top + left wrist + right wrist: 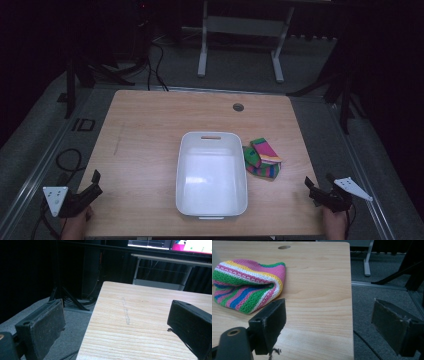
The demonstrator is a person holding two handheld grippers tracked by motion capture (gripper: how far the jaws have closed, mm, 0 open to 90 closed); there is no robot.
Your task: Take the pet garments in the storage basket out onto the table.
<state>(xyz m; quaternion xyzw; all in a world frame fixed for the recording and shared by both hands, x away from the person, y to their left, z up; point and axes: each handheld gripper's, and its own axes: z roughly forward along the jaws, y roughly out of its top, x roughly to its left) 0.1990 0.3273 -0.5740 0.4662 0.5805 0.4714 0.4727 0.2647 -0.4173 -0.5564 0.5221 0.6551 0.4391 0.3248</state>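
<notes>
Lying on the bench (145, 130), a striped knit cloth (262, 158) touched the right side of a white tub (211, 172) at mid-bench. Both claws were apart and held nothing: the left claw (95, 181) sat at the near left corner, the right claw (311, 187) at the near right edge, well apart from the cloth.

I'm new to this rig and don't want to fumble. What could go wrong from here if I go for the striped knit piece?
The striped knit piece lies right against the white bin, so the right gripper might nudge the bin while closing. The knit is soft and folded, so the jaws may catch only one layer. It also sits near the table edge and could be dragged off.
</notes>
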